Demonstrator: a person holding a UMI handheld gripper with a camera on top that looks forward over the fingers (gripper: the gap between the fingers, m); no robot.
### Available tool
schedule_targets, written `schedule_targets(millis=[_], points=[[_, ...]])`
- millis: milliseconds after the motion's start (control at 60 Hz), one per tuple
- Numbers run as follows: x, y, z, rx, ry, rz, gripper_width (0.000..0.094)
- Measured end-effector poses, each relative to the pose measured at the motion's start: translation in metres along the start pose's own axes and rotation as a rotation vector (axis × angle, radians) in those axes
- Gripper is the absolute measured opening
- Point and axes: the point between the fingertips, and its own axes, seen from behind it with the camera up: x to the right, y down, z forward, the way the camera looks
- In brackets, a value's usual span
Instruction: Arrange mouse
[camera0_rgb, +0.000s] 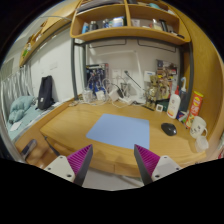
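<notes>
Our claw (113, 163) hangs released above the near edge of the desk (70, 128), its two fingers (77, 160) well apart with nothing between them. Beyond them lies a blue mat (118, 130), bare wood showing on all its sides. The mouse (169, 129) sits on the wood just beside the mat's right edge, near bottles (176, 104) and a white cup (198, 127). Shelves (122, 22) overhang the desk's cluttered far edge.
</notes>
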Motion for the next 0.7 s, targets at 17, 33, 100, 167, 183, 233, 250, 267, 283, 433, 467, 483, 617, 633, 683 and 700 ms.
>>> schedule_targets(millis=[17, 33, 100, 167, 183, 233, 250, 267, 283, 433, 467, 483, 617, 633, 683, 700], points=[[0.007, 0.011, 0.007, 0.015, 0.003, 0.005, 0.0834], [0.011, 0.014, 0.009, 0.008, 0.011, 0.013, 0.0833], [0.039, 0.023, 0.019, -0.010, 0.045, 0.036, 0.0835], [0.070, 0.027, 0.028, -0.021, 0.097, 0.049, 0.0833], [0.079, 0.028, 0.032, -0.022, 0.109, 0.051, 0.0834], [0.106, 0.031, 0.041, -0.029, 0.142, 0.062, 0.0833], [0.115, 0.032, 0.043, -0.032, 0.153, 0.066, 0.0833], [0.122, 0.029, 0.042, -0.046, 0.165, 0.071, 0.0831], [0.132, 0.033, 0.048, -0.038, 0.176, 0.075, 0.0831], [0.201, 0.028, 0.071, -0.080, 0.258, 0.113, 0.0816], [0.214, 0.028, 0.079, -0.090, 0.268, 0.116, 0.0816], [0.220, 0.027, 0.082, -0.093, 0.272, 0.117, 0.0816], [0.257, 0.019, 0.115, -0.111, 0.279, 0.124, 0.0815], [0.260, 0.018, 0.120, -0.116, 0.276, 0.126, 0.0815], [0.269, 0.017, 0.134, -0.130, 0.268, 0.126, 0.0815], [0.271, 0.017, 0.138, -0.132, 0.266, 0.126, 0.0813]])
